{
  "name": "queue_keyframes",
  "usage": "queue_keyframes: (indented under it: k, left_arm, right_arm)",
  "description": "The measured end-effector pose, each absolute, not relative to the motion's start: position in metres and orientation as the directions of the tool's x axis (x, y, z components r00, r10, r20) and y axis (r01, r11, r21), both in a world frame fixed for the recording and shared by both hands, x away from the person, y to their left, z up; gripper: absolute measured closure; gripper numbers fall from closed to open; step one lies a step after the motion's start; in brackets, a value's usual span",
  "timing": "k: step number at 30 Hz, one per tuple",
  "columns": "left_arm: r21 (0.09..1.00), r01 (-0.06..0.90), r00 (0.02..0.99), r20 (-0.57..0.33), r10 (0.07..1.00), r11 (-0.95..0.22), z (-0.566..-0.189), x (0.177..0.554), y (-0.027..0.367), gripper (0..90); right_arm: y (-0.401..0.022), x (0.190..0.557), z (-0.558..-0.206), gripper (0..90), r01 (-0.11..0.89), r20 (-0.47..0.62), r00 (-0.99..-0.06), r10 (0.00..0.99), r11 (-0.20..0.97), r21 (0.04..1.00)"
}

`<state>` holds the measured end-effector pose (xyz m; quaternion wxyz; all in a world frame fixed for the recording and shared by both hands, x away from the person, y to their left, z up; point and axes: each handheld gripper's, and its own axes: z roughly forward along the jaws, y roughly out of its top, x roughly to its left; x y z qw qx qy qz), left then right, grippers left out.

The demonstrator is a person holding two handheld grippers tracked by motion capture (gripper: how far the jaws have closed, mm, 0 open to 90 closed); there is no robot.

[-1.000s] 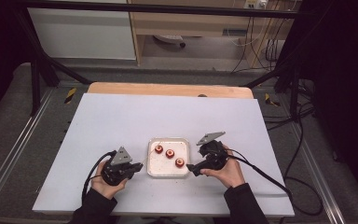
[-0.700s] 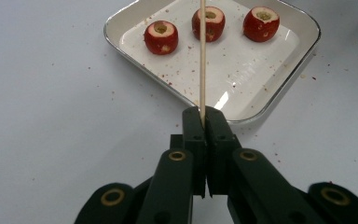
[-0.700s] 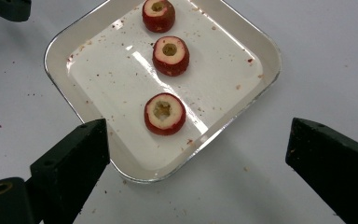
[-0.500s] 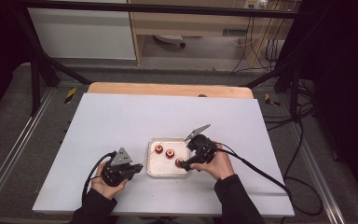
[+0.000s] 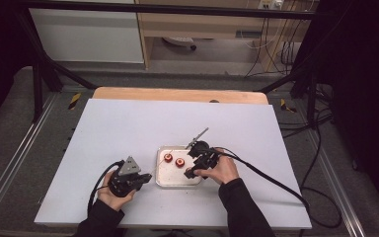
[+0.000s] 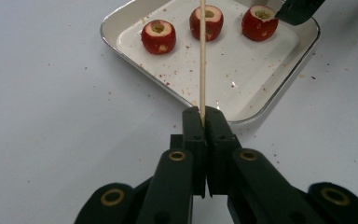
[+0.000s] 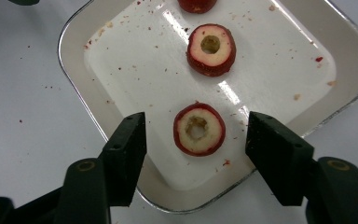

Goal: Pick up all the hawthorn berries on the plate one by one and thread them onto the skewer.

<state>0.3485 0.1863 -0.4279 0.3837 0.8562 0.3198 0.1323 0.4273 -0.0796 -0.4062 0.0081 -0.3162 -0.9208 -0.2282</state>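
Beside the shallow white metal tray [image 5: 164, 176], the left gripper [image 6: 204, 122] lies level, jaws clamped on a thin wooden skewer [image 6: 203, 56]. The right gripper [image 7: 196, 135] tilts down over the tray, jaws closing around, not touching, the nearest red cored fruit piece [image 7: 199, 129].

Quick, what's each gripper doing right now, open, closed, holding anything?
Left gripper: shut on the wooden skewer.
Right gripper: open, jaws just been closing, either side of a cored red fruit piece in the tray, not yet touching it.
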Motion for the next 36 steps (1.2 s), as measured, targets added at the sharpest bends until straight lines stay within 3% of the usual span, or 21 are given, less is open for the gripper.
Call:
queue_keyframes:
  k: [11,30,36]
  left_arm:
    - [0.738,0.448,0.761,-0.020,0.648,-0.505,-0.429,0.349,0.185,88.2]
    - [0.735,0.445,0.764,-0.015,0.645,-0.511,-0.430,0.348,0.184,88.2]
    - [0.744,0.440,0.763,-0.013,0.647,-0.503,-0.428,0.347,0.184,88.2]
  right_arm:
    - [-0.076,0.432,-0.415,54.8,0.582,0.154,-0.805,0.573,0.712,0.391]
    - [-0.075,0.432,-0.418,60.6,0.574,0.145,-0.809,0.569,0.715,0.399]
    - [-0.078,0.429,-0.410,60.8,0.601,0.173,-0.784,0.595,0.661,0.449]
